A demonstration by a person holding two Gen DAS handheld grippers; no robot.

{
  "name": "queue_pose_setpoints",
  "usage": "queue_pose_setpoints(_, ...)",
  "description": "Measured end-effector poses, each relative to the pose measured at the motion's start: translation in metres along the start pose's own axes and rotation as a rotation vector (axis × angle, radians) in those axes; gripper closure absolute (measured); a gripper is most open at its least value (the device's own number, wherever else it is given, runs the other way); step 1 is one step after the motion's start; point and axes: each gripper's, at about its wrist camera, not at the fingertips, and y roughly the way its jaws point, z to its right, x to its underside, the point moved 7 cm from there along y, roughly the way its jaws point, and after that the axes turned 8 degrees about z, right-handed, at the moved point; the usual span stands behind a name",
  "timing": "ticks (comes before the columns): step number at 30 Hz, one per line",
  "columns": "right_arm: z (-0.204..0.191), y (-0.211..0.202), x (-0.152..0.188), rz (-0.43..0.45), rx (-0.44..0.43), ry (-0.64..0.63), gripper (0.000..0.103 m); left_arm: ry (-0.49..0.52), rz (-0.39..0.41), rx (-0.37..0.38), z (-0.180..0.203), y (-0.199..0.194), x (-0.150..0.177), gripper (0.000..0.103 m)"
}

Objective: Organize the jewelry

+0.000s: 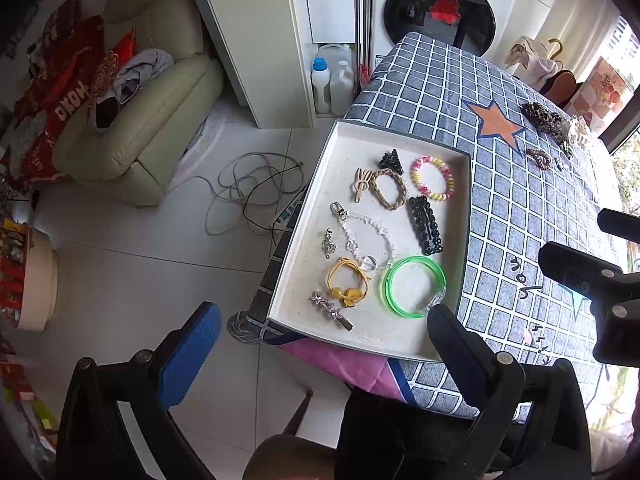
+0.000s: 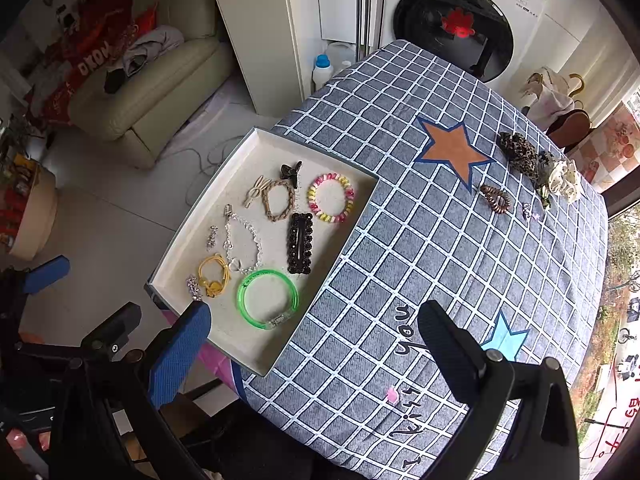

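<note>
Left gripper hangs above the near end of the tray, jaws spread wide, nothing between them. Right gripper likewise spread and empty, over the near table edge beside the tray.

Table under a blue-grey checked cloth with star prints. White tray lies at its left edge, partly overhanging.

In the tray, larger to smaller: green bangle at the near right corner; black rectangular hair clip just beyond it; pink-and-yellow coil tie at the far right; tan braided tie beside it, touching a beige clip; clear bead chain mid-tray; yellow hair tie nearer; black claw clip at the far end; sparkly star clip nearest; small silver piece at the left.

Outside the tray, far right of the table: leopard scrunchie, cream scrunchie, brown coil tie, tiny purple item.
</note>
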Motion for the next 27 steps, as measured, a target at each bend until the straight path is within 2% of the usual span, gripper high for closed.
queue_pose_setpoints(27,-0.0015,0.0012,0.0002,-0.002,-0.002,0.000,0.000,0.003,-0.006,-0.007,-0.0015,0.0023,0.0009,0.000)
